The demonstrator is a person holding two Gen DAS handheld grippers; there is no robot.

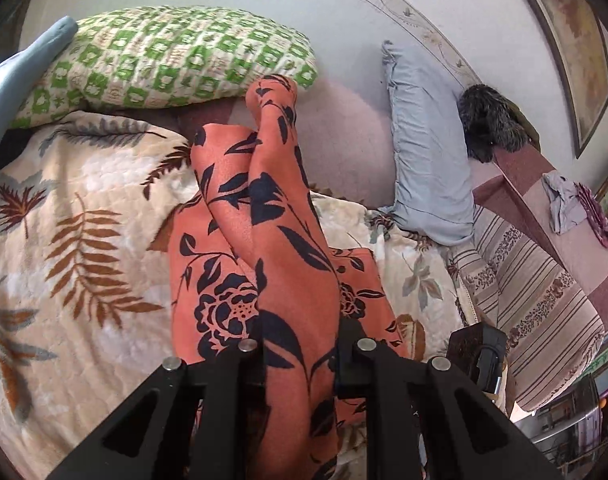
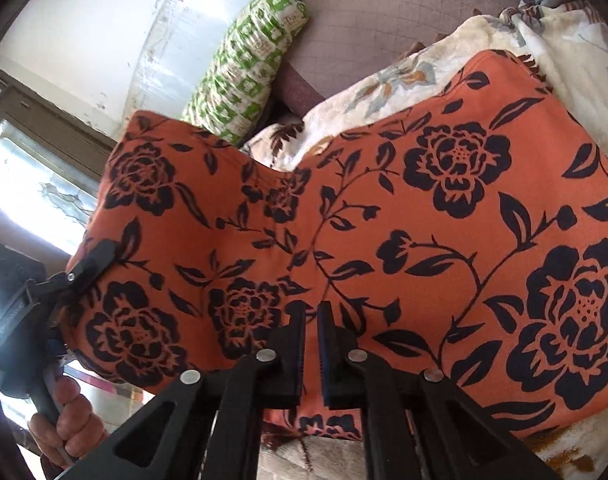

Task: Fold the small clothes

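Observation:
An orange garment with black flowers [image 1: 271, 240] lies on a leaf-print blanket [image 1: 63, 240] on a bed. My left gripper [image 1: 299, 340] is shut on a bunched fold of it that runs up the middle of the left wrist view. In the right wrist view the same garment [image 2: 384, 220] hangs stretched as a wide sheet. My right gripper [image 2: 312, 328] is shut on its near edge. The left gripper also shows there [image 2: 91, 260], pinching the garment's left edge, with a hand below it.
A green checked pillow [image 1: 175, 56] and a pale blue pillow [image 1: 424, 140] lie at the head of the bed. A dark furry thing [image 1: 488, 120] sits on the striped sofa arm [image 1: 536, 280] at right. A window [image 2: 31, 168] is at left.

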